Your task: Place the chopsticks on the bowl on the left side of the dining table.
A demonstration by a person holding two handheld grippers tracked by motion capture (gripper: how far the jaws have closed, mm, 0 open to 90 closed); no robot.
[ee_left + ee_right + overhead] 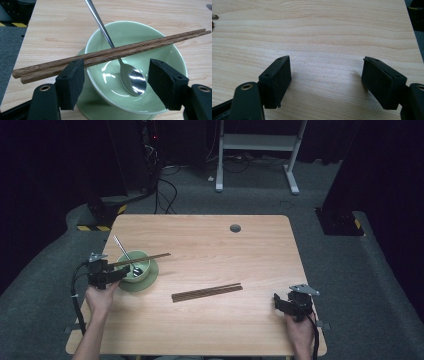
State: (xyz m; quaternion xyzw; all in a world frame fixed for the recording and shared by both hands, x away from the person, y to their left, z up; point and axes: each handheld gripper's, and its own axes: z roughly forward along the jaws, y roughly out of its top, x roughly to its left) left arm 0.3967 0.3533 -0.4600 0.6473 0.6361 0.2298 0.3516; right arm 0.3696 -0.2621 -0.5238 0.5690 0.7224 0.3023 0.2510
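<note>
In the high view, a wooden bench [210,285] is seen with a green bowl [134,266] standing on a green saucer [145,281] near its left edge. A metal spoon [126,255] rests in the bowl, its handle slanting up to the far left over the rim. One pair of chopsticks [142,259] is laid across the top of the bowl, its far end reaching out to the right past the rim. A second pair of chopsticks [207,292] lies flat on the bench, near the middle, well apart from the bowl. The left hand-held gripper [116,275] is held just beside the bowl on its left side, and the right hand-held gripper [278,303] is held low over the bench near the right front corner, well apart from everything.

In the left gripper view, the jaws of the left hand-held gripper [115,82] are seen standing wide apart, with nothing pressed between them. The bowl [160,57] lies between and beyond them, with the spoon [132,80] resting inside it. The chopsticks [112,53] cross the rim above the spoon's handle and pass just beyond the tip of the left-hand jaw; whether contact is made there cannot be told.

In the right gripper view, the jaws of the right hand-held gripper [327,82] are spread apart over bare bench [324,37].
</note>
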